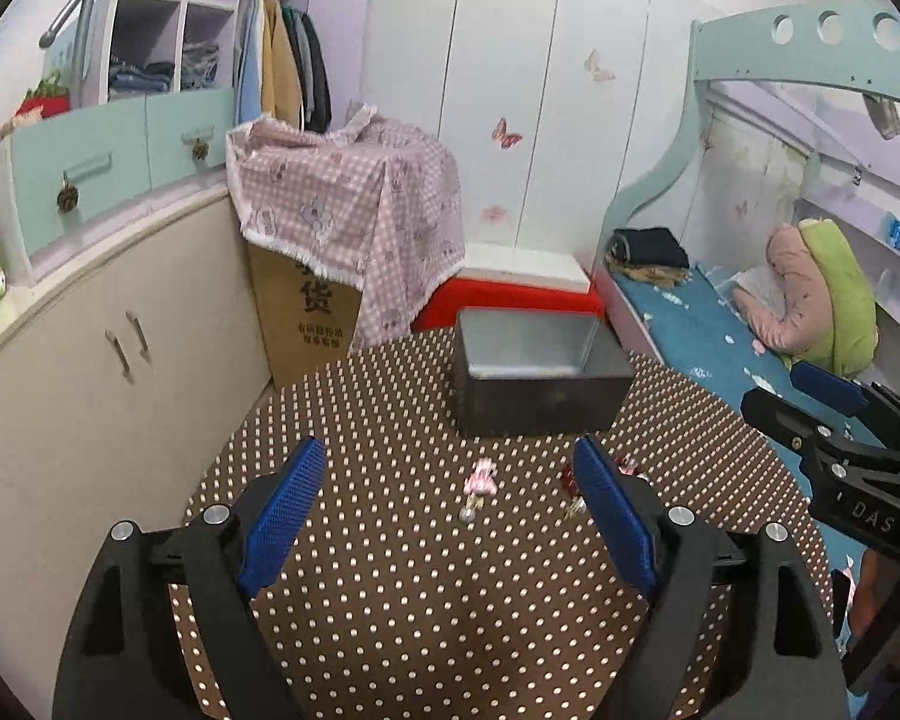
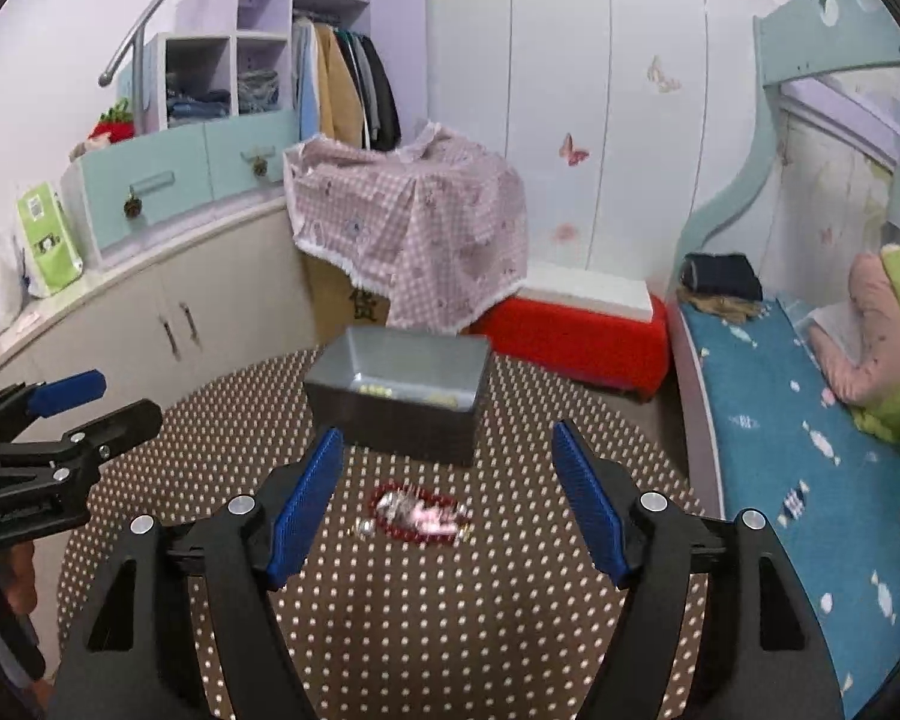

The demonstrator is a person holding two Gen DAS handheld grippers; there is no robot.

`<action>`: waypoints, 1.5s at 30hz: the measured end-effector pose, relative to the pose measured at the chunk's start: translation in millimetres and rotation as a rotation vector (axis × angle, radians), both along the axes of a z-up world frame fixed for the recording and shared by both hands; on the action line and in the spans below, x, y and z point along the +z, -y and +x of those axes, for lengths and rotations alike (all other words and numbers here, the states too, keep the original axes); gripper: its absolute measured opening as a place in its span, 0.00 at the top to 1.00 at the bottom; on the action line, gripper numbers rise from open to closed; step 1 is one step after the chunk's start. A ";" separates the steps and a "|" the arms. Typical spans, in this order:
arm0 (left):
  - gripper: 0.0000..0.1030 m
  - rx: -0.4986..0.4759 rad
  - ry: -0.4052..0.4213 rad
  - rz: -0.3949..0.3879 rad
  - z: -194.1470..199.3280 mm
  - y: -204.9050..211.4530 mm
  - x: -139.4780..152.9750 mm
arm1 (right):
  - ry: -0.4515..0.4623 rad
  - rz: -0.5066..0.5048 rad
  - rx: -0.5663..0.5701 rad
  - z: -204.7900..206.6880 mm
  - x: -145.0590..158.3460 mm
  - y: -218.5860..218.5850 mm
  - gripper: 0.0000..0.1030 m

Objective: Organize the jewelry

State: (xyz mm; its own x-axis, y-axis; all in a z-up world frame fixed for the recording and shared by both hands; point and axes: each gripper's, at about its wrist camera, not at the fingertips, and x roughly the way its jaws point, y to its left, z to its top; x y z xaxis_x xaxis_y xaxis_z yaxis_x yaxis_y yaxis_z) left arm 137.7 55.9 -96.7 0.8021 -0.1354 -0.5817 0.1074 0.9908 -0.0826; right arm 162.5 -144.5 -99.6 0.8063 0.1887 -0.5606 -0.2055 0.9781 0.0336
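A dark metal box (image 1: pixel 540 381) stands open on the round brown polka-dot table (image 1: pixel 390 600); in the right wrist view the box (image 2: pixel 402 414) holds small yellowish pieces (image 2: pixel 372 389). A pink jewelry piece (image 1: pixel 480 483) lies on the table between the fingers of my open left gripper (image 1: pixel 450 468). A red piece (image 1: pixel 568 476) lies beside the left gripper's right finger. In the right wrist view a blurred cluster of pink, silver and red jewelry (image 2: pixel 417 516) lies between the fingers of my open right gripper (image 2: pixel 447 456). Both grippers hover empty above the table.
A red bench with a white slab (image 2: pixel 576 330) and a cardboard box under pink checked cloth (image 2: pixel 414 228) stand behind the table. A cream cabinet (image 2: pixel 168 312) runs along the left. A bed with a blue sheet (image 2: pixel 798 468) lies to the right.
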 end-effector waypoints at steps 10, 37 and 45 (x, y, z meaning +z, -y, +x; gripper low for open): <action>0.20 -0.021 -0.156 -0.003 29.5 -2.3 -60.7 | -0.167 0.022 -0.007 23.1 -65.7 -19.3 0.32; 0.91 -0.095 -0.255 0.037 73.1 4.1 -100.2 | -0.326 0.021 0.026 61.4 -121.1 -57.7 0.40; 0.91 -0.097 -0.244 -0.009 63.9 -8.8 -93.3 | -0.321 -0.007 0.033 69.7 -120.0 -73.3 0.54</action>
